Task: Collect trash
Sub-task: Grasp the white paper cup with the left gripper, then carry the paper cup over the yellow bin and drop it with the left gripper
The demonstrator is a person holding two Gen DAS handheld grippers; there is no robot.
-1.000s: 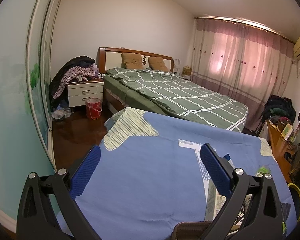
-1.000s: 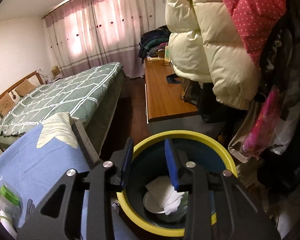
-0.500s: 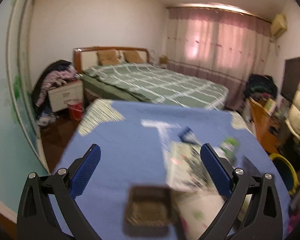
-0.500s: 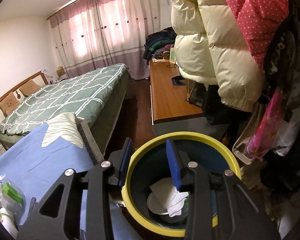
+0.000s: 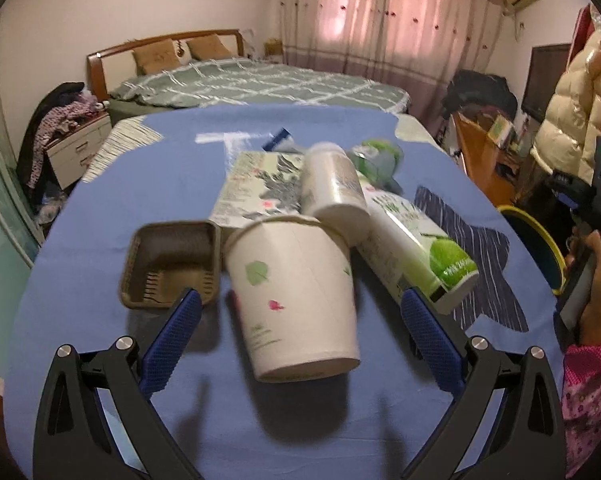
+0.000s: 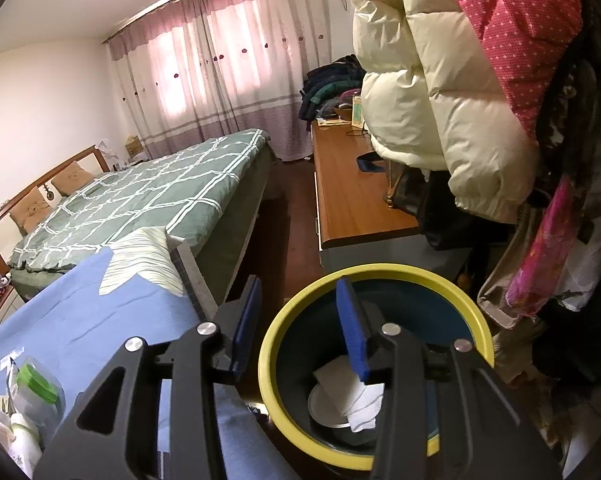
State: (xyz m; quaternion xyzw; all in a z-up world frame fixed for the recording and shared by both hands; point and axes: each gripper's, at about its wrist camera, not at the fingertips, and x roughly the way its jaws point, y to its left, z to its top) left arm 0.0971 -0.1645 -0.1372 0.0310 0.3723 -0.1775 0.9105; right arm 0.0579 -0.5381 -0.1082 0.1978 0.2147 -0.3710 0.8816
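Trash lies piled on the blue-covered table. A large white paper cup lies on its side, and my left gripper stands open just in front of it, one finger on either side, pads clear of it. Behind it are a brown tray, a smaller white cup, a green-printed carton and a printed flat box. My right gripper hangs over the near rim of the yellow-rimmed bin. Its jaws are opening with nothing between them. White tissue lies inside.
The bin stands off the table's right edge, beside a person's hand. A green-quilted bed lies beyond the table, a wooden cabinet to its right. Hanging coats crowd the space above the bin.
My left gripper has swung right and tipped down, from facing the bed to hanging over the trash pile, still open. The right gripper stayed over the bin and its jaws widened a little.
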